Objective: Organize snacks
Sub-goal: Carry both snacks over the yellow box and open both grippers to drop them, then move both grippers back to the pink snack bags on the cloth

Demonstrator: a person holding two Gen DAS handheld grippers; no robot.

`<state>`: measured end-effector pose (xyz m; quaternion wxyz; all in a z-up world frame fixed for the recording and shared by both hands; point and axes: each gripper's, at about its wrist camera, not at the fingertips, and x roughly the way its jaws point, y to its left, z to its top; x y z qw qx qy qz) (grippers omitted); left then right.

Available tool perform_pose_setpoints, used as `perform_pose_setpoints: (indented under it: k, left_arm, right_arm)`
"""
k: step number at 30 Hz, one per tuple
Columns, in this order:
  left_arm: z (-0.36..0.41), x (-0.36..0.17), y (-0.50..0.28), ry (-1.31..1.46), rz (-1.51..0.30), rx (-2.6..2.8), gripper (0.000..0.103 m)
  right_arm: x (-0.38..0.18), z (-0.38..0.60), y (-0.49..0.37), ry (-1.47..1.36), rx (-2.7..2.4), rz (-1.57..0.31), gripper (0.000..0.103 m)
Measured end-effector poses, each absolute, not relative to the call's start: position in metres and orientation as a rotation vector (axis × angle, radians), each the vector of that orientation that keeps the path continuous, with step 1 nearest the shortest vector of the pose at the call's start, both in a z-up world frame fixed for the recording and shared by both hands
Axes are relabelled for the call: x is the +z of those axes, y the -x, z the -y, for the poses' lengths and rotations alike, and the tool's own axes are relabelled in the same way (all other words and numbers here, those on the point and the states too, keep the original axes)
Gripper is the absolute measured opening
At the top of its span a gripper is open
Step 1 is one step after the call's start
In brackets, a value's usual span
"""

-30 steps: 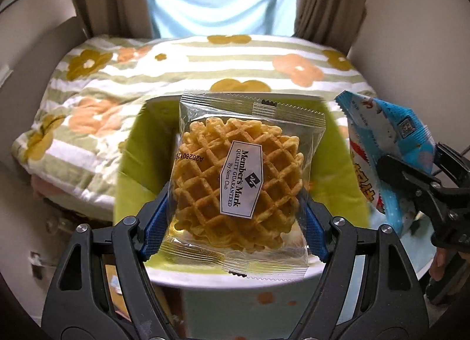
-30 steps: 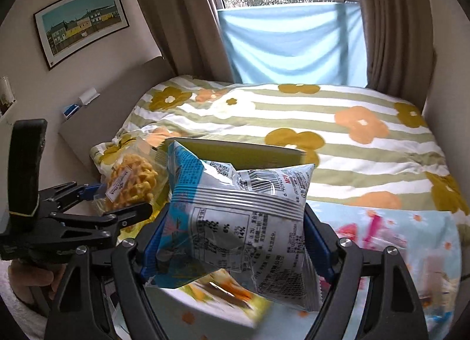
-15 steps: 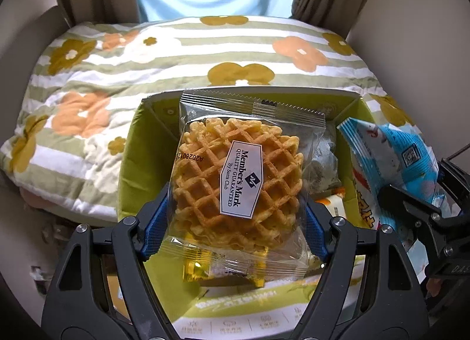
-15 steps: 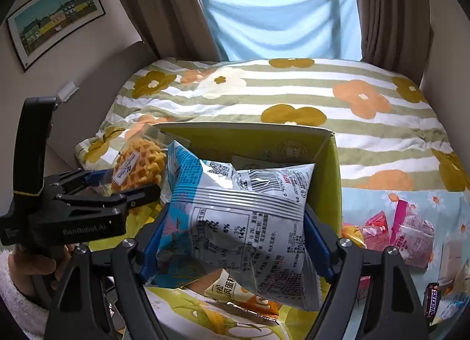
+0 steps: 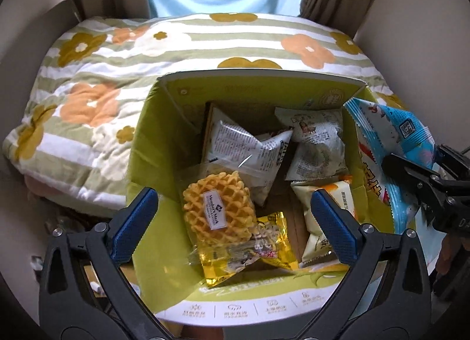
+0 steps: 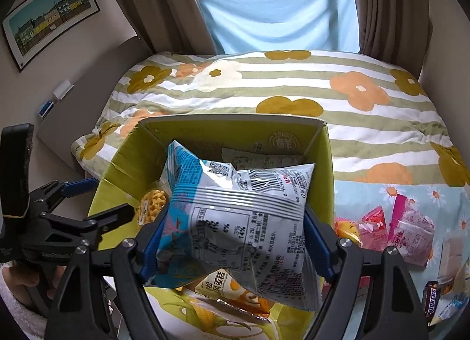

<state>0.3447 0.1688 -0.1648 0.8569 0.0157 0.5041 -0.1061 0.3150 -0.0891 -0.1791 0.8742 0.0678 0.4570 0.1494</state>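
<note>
snacks going into the green box

waffle packet [image 5: 217, 213] is lying inside the green cardboard box [image 5: 152, 146], near the box's left wall, resting partly on a yellow packet [image 5: 264, 255]. it is sitting below and between the blue pads of the left gripper [image 5: 234, 222], touching neither pad. the left jaws are opening and standing wide, with nothing gripped.

white packets [image 5: 243, 152] are lying toward the box's far wall, and an orange-and-white packet [image 5: 332, 213] is lying by the right wall, partly behind the left gripper's right pad.

the right gripper [image 6: 232, 240] is hanging over the box's near right corner, its pads pressing on both sides of a blue-and-white snack bag [image 6: 235, 222]. the bag is puffing up between the pads and jutting past them toward the box's far wall, with an orange packet [image 6: 232, 290] showing just under it.

the box is sitting at the near edge of a flowered striped quilt [image 6: 293, 90]. to the box's right, pink packets [image 6: 405, 231] and a snickers bar [image 6: 431, 301] are lying on a light blue daisy cloth [image 6: 367, 193].
</note>
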Motion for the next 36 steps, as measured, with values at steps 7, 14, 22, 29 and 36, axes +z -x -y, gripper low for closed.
perform_pose_setpoints:
  k: [7, 14, 22, 29, 36]
  left_arm:
    - [-0.180, -0.159, -0.330, -0.013, -1.035, -0.200, 0.103]
    - [-0.187, -0.155, -0.319, 0.035, -1.031, -0.204, 0.103]
    - [-0.181, -0.160, -0.312, 0.029, -1.046, -0.212, 0.103]
    - [-0.181, -0.158, -0.306, 0.041, -1.042, -0.232, 0.103]
    - [-0.174, -0.151, -0.300, 0.027, -1.030, -0.266, 0.103]
  right_arm:
    - [-0.181, 0.085, -0.306, -0.130, 0.325, -0.994, 0.080]
    - [-0.193, 0.083, -0.298, -0.197, 0.321, -0.995, 0.103]
    - [-0.194, 0.082, -0.277, -0.115, 0.295, -0.941, 0.103]
    - [-0.185, 0.083, -0.270, -0.110, 0.312, -0.949, 0.103]
    - [-0.177, 0.088, -0.254, -0.112, 0.268, -0.950, 0.103]
